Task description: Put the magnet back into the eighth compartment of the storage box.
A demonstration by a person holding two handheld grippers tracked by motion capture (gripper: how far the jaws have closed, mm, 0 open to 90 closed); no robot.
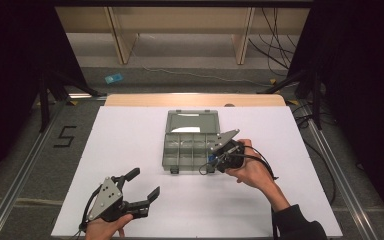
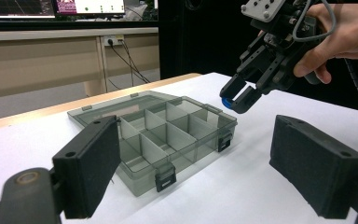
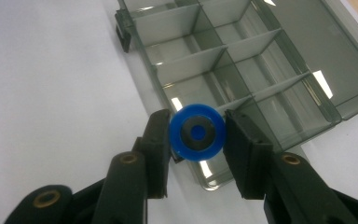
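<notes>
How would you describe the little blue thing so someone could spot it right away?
Start at the white table, then find the smoky clear organizer box lying open in its middle. Just over the box's near right corner, the right gripper is shut on a small round blue cap with a dark ring on its face, the one bright blue thing here.

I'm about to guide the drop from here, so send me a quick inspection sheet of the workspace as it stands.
Surface: white table top, bare around the work.
Job's things: grey compartment box, lid open flat, compartments look empty; blue round part between the right claw's pads.
Clutter: nothing seen on the table.
Grippers: right claw shut on the blue round part, at the box's near right corner; left claw open, holding nothing, apart from the box.
Cables: black cable loops over the right hand.
Surroundings: wooden bench legs, floor cables, black curtains.
</notes>
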